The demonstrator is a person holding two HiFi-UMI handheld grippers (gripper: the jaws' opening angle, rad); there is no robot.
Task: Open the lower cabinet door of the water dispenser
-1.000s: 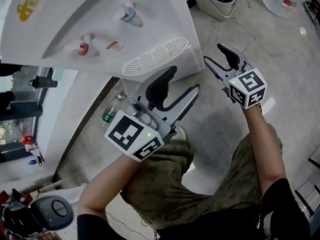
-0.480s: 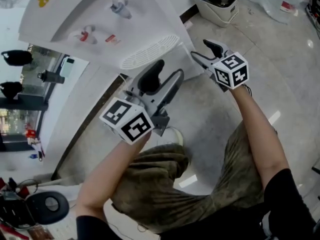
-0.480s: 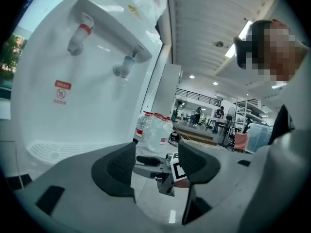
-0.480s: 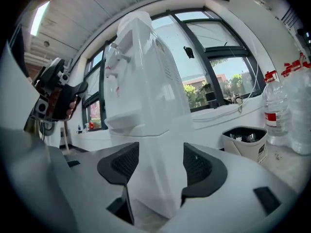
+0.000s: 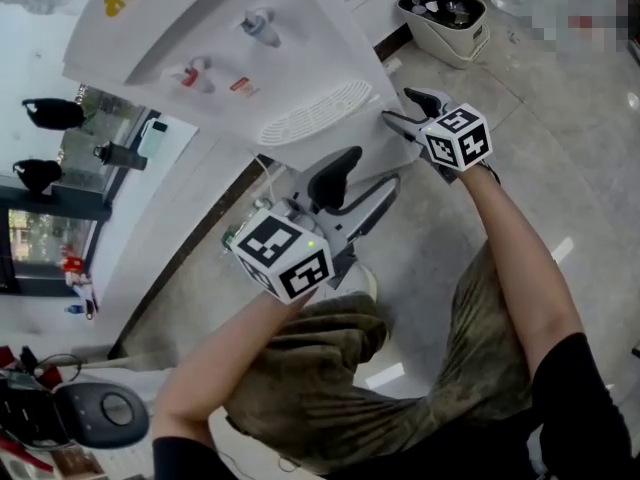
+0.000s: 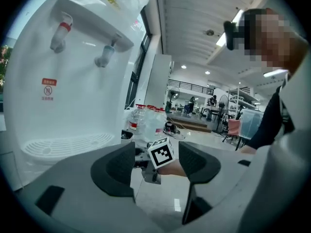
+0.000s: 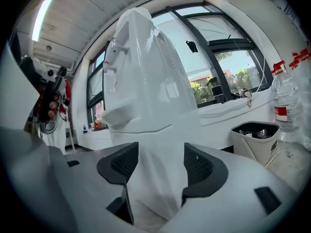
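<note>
While hovering just short of the water dispenser point(image 5: 230, 58), holding both pairs of jaws apart with nothing pressed between them. Having just been opening the right gripper point(image 5: 403, 108) wider, framing the lower cabinet door point(image 7: 153, 169) straight ahead of its fingers, near but untouched, long axis running upright. Hanging the left gripper point(image 5: 372, 168) farther back and aside, leaving the right one nearer. Facing smooth, glossy white plastic, flat-panelled with a rounded corner, beneath the slotted drip tray point(image 5: 315, 111); showing no handle clearly.

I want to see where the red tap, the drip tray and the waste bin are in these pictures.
red tap point(image 5: 190, 76): head view, on its red lever.
drip tray point(image 5: 315, 111): head view, middle of its slotted grille.
waste bin point(image 5: 450, 43): head view, on its outer wall.
</note>
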